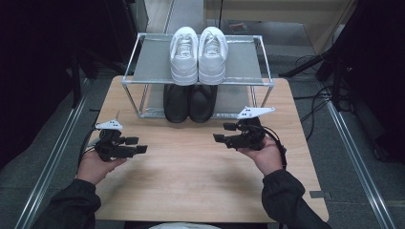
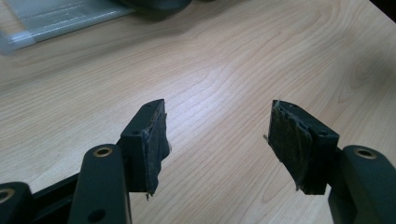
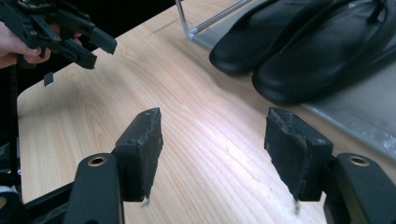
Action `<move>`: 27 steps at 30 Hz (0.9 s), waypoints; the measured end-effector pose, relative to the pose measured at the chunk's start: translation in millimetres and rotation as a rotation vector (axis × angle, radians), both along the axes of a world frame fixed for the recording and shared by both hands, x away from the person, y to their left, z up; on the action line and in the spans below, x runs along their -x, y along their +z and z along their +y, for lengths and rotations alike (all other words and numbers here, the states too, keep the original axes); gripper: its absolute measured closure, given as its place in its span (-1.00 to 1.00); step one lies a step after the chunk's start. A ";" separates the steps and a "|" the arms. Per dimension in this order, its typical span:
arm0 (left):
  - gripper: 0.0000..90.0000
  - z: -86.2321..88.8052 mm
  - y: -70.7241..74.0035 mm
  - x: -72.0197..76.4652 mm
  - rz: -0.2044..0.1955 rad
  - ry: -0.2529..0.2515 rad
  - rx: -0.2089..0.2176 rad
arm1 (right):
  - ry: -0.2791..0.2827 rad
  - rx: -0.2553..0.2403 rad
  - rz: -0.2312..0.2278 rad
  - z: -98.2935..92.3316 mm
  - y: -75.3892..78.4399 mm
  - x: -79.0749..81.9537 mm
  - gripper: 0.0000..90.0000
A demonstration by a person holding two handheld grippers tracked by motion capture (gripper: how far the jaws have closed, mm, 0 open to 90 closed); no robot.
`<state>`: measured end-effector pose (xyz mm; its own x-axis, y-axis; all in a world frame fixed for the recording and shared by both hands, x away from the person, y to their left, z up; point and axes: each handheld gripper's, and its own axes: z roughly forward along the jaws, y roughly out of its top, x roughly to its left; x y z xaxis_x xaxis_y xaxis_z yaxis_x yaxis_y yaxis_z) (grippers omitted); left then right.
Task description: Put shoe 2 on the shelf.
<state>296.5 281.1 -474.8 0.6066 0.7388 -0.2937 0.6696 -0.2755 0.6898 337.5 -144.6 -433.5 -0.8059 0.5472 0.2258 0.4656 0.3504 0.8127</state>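
In the high view the left gripper [image 1: 138,145] hangs over the wooden bench [image 1: 191,191] at about 9 o'clock from the bench's middle, held in the person's left hand [image 1: 95,167]. Its jaws point toward 3 o'clock and stand wide apart with nothing between them; the left gripper view shows bare wood in the gap of that gripper [image 2: 217,140], with the edge of the rack's lower shelf at 11 o'clock.

The metal-framed shoe rack [image 1: 143,62] stands at the far side of the bench, at 12 o'clock. On its top shelf sits a pair of white sneakers [image 1: 198,55], side by side and touching, toes toward the person. Below them, on the lower shelf, lies a pair of black shoes [image 1: 189,102], also side by side, their toes reaching the front edge.

The right gripper [image 1: 223,132] is held in the right hand [image 1: 265,155] at about 3 o'clock from the bench's middle, jaws pointing toward 9 o'clock, widely spread and empty. The black shoes lie near it, at roughly 11 o'clock from its tips, apart from it. In the right gripper view, the black shoes [image 3: 303,42] lie at 1 o'clock beyond the right gripper [image 3: 215,149], and the left gripper [image 3: 70,35] shows at 10 o'clock.
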 end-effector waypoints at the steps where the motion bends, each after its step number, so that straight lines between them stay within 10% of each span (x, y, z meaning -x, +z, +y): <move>1: -0.17 -0.9 0.1 0.4 0.000 -0.002 0.002 | -0.001 0.003 -0.002 -1.8 -1.4 0.9 -0.16; 27: -0.18 -17.5 3.3 6.4 -0.009 -0.071 0.001 | -0.033 0.034 0.010 -12.9 -33.5 15.2 -0.23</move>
<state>290.2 263.6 -471.5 0.6601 0.6935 -0.2887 0.6419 -0.3210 0.6964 322.3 -157.6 -467.0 -0.7851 0.5811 0.2144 0.4854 0.3623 0.7957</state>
